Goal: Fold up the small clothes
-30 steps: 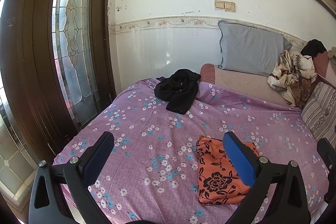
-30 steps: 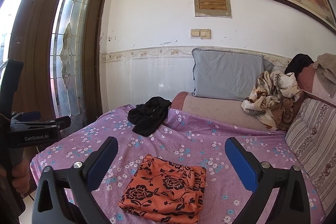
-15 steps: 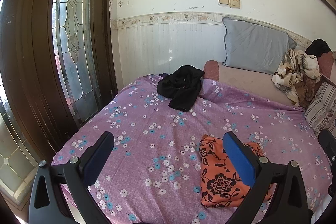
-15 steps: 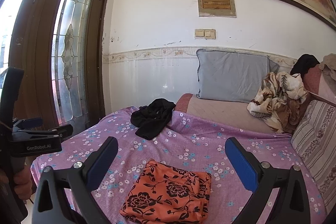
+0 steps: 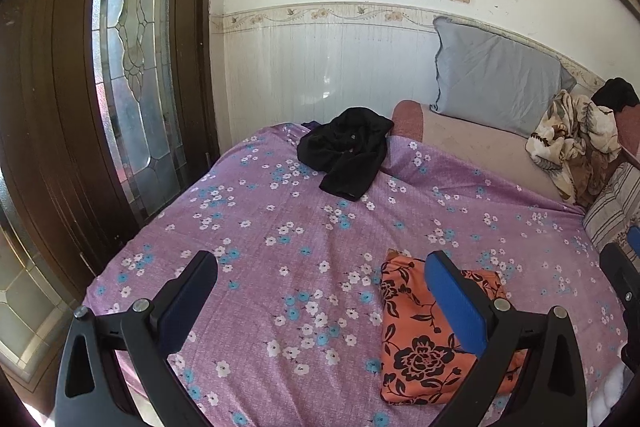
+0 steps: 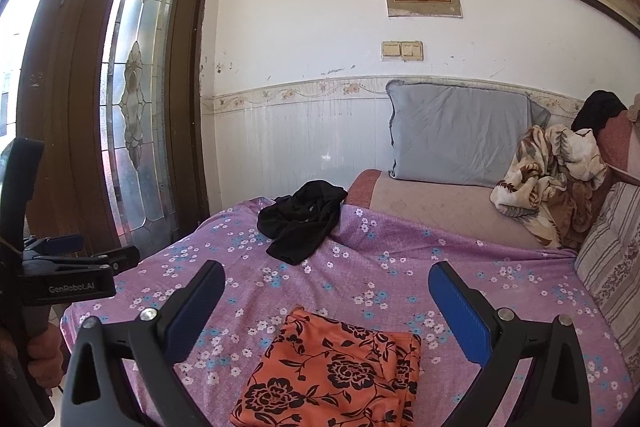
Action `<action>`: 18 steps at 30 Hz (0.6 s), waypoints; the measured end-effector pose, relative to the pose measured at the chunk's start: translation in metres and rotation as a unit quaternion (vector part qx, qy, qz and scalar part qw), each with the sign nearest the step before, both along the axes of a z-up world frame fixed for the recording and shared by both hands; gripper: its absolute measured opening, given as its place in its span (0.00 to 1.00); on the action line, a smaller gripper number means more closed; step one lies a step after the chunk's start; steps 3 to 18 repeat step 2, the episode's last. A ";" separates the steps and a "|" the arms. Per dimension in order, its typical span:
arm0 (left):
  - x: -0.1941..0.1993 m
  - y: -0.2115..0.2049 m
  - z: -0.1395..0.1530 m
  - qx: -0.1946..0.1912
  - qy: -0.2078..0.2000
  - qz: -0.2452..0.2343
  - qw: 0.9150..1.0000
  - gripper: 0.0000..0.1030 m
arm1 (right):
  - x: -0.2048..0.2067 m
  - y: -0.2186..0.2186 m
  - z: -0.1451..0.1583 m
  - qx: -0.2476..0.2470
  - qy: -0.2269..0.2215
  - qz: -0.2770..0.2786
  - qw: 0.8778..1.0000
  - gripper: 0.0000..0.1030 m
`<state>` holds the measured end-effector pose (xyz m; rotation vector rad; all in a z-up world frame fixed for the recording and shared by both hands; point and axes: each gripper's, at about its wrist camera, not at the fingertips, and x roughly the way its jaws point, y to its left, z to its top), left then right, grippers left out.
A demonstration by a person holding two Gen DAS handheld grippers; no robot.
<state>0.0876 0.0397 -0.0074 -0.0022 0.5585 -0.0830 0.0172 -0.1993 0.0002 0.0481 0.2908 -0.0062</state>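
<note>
Lying folded on the bedspread (image 6: 400, 267), the orange floral cloth (image 6: 332, 375) sits below both grippers' wide, empty jaws.

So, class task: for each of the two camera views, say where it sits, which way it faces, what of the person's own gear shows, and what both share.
Left wrist: sits on the left tool, facing across the purple bed toward the wall; its open fingers show.
Right wrist: sits on the right tool, facing the same way; its open fingers, the left tool and a hand show.
Shared: folded orange cloth, black garment, grey pillow.
</note>
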 end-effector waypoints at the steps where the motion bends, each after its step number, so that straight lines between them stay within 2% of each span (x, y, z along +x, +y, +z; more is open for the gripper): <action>1: 0.009 -0.002 -0.004 -0.005 0.002 -0.001 1.000 1.00 | 0.008 -0.012 -0.007 0.008 0.008 -0.005 1.000 1.00; 2: 0.024 -0.001 -0.012 -0.008 0.007 0.002 1.000 1.00 | 0.016 -0.025 -0.014 0.014 0.017 -0.014 1.000 1.00; 18: 0.024 -0.001 -0.012 -0.008 0.007 0.002 1.000 1.00 | 0.016 -0.025 -0.014 0.014 0.017 -0.014 1.000 1.00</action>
